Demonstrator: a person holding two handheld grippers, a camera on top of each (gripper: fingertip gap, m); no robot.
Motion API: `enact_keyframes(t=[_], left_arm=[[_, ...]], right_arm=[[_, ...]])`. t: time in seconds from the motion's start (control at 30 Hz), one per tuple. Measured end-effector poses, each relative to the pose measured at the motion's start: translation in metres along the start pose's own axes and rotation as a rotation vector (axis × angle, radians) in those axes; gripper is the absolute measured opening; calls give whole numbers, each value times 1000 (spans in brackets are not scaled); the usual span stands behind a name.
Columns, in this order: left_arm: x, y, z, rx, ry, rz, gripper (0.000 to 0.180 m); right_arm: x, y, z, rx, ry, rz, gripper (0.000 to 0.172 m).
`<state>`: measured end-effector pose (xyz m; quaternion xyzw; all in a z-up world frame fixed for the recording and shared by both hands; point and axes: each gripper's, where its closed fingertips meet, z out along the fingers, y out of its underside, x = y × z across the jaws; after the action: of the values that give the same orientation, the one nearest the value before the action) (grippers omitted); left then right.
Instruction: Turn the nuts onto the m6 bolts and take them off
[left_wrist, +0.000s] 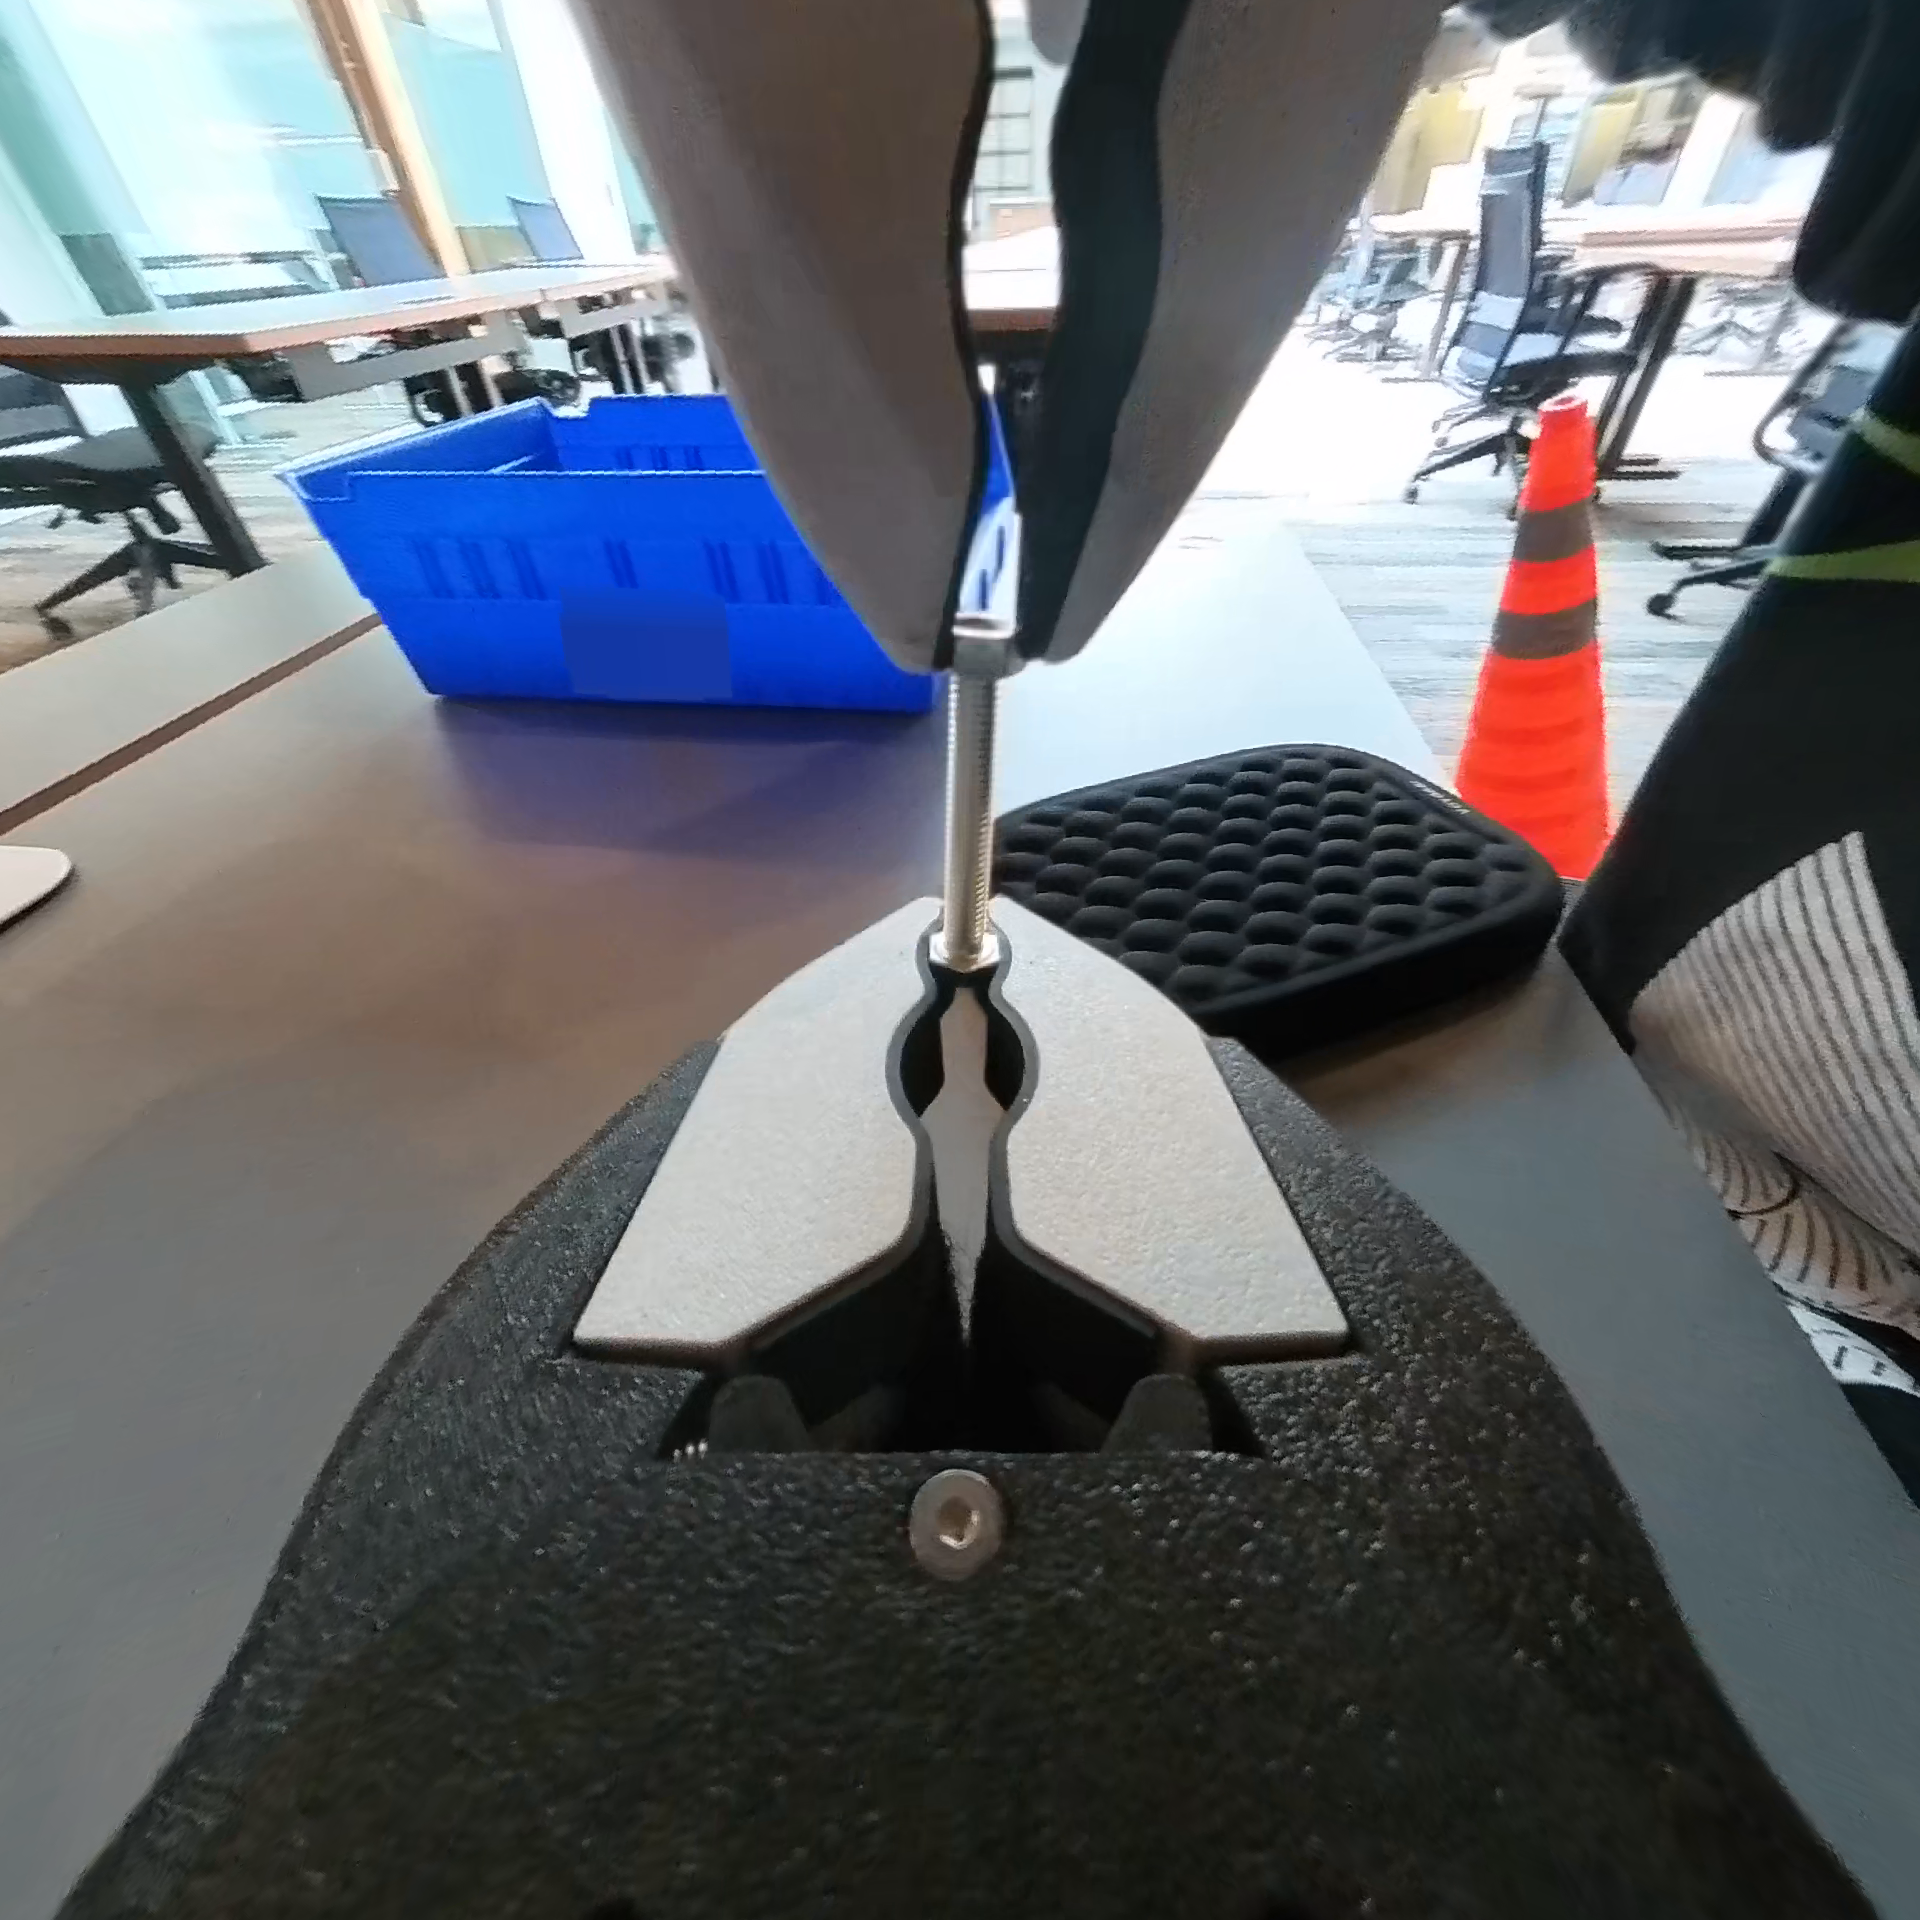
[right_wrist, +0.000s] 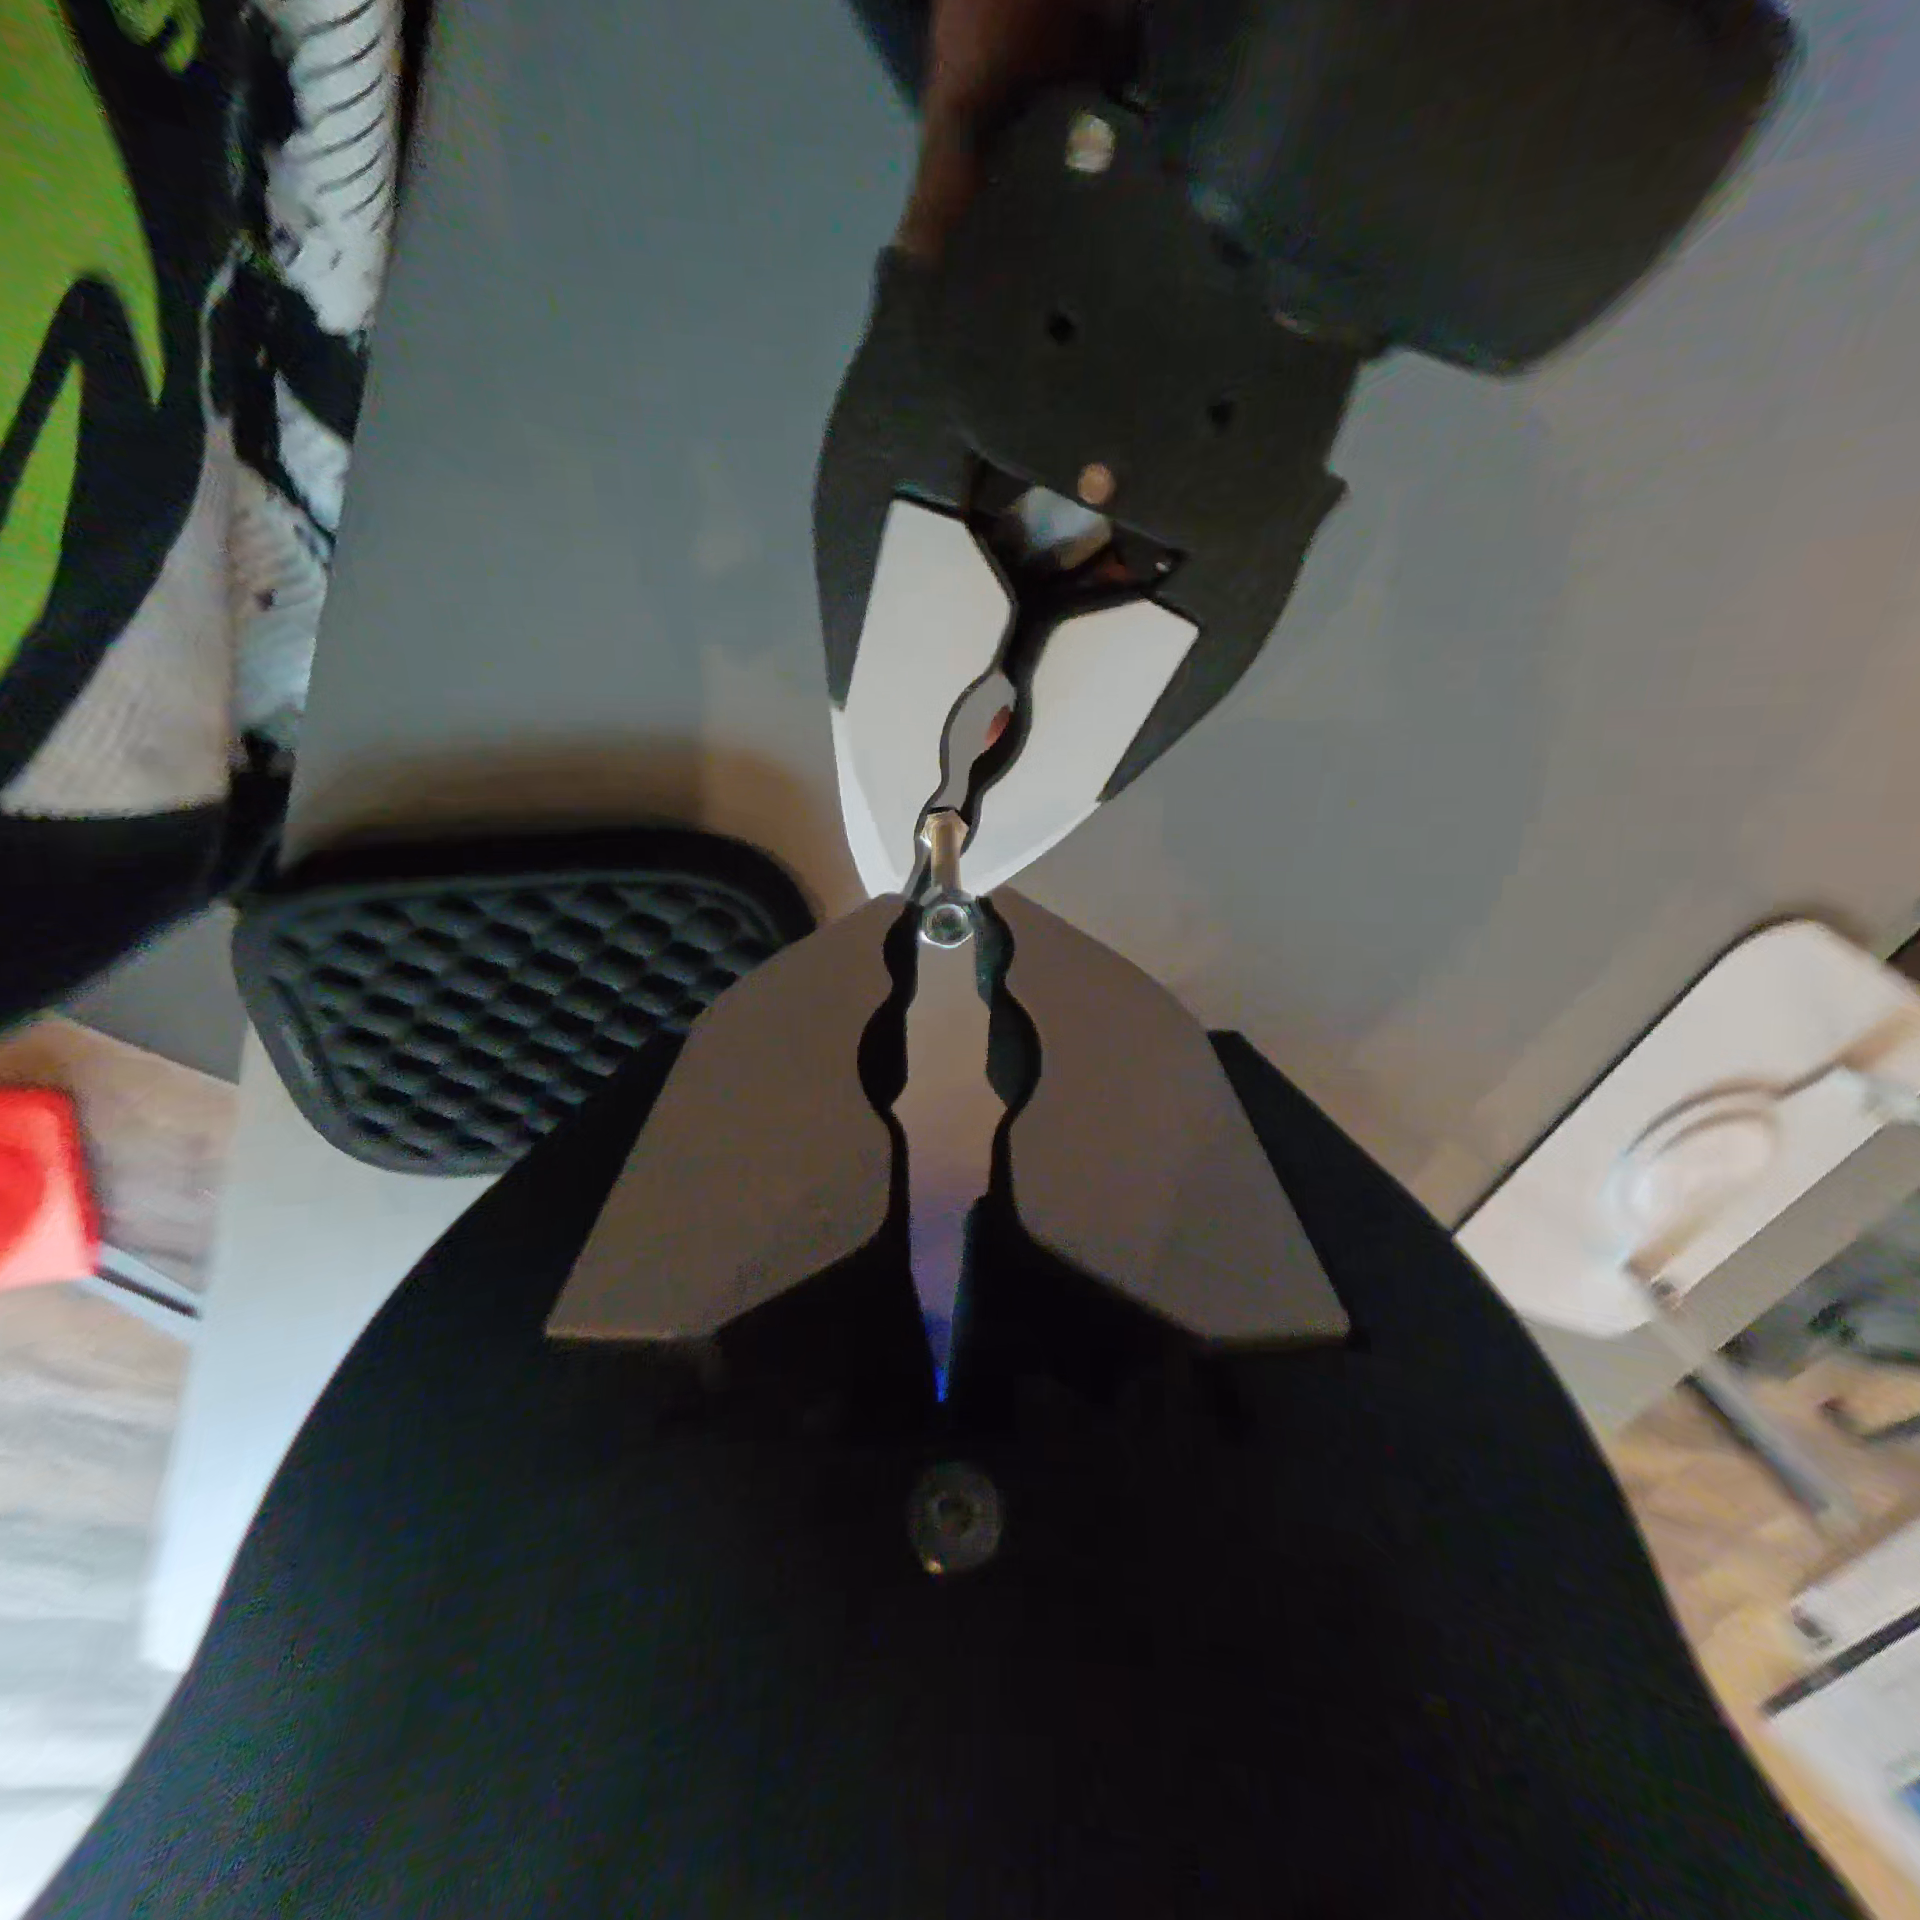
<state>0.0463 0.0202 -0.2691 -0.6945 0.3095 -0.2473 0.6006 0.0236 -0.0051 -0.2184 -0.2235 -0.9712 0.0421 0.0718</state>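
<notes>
Your left gripper (left_wrist: 961, 951) has its jaws clenched on the bolt (left_wrist: 968, 810) at its head end, standing it upright above the counter (left_wrist: 416, 935). Your right gripper (right_wrist: 943, 925) reaches down from above, jaws clamped on the nut (left_wrist: 980, 634) at the bolt's top end.

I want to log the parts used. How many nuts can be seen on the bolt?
1. The nut sits at the top end of the bolt, between the right gripper's fingertips. The left gripper holds the bolt's hex head, not a nut.
</notes>
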Motion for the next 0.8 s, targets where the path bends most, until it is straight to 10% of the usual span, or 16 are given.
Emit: enact_keyframes(t=[0.27, 0.47, 0.8], left_arm=[[-8, 4, 0, -36, -101, 40, 2], [-3, 3, 0, -26, -22, 19, 2], [15, -5, -4, 44, 169, -29, 2]], right_arm=[[4, 1, 3, 9, 47, 426, 11], [8, -3, -8, 66, 61, 187, 35], [-3, -3, 1, 95, 0, -320, 23]])
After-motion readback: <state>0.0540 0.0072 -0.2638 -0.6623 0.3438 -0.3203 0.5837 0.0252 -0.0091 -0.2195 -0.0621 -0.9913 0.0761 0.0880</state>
